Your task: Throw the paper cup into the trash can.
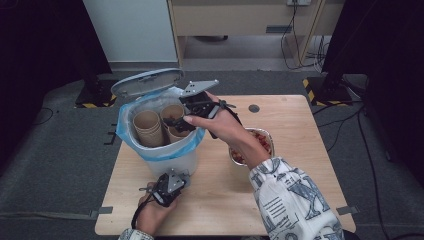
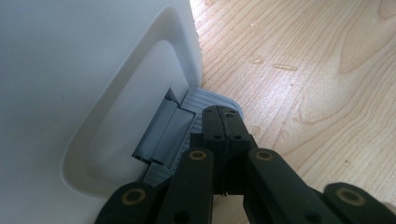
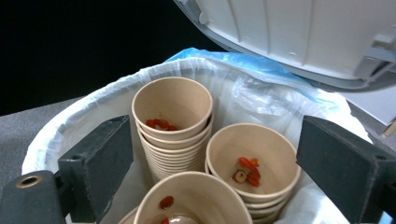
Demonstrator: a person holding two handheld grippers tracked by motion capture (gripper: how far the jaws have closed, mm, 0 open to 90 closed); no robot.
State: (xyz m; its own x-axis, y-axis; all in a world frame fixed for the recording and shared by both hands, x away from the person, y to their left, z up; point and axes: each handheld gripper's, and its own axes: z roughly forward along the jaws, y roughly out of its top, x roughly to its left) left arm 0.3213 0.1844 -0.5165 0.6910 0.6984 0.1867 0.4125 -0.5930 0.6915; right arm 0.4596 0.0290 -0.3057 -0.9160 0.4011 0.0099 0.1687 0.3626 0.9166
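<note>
Grey carpet surrounds the wooden table (image 1: 290, 115) where I work, with dark stands at the room's edges. On the table's left part stands a white bin (image 1: 170, 160), lined with a blue bag (image 1: 125, 131), its grey lid (image 1: 146, 81) tipped up at the back.

My left gripper (image 1: 169, 186) sits low at the bin's near side. Its jaws are pressed fully together with nothing between them, their tips resting on the grey pedal (image 2: 196, 105) at the bin's foot.

My right gripper (image 1: 181, 120) hangs over the bin's open mouth. Its jaws stand wide apart and grip nothing; a paper cup (image 3: 196, 200) with a few red bits inside sits just below and between them, not touched by either pad. Two stacks of paper cups (image 3: 172, 122) stand deeper in the bin, side by side, red scraps in their top cups.

Behind my right forearm, a foil tray of red food (image 1: 264, 142) rests on the table.
</note>
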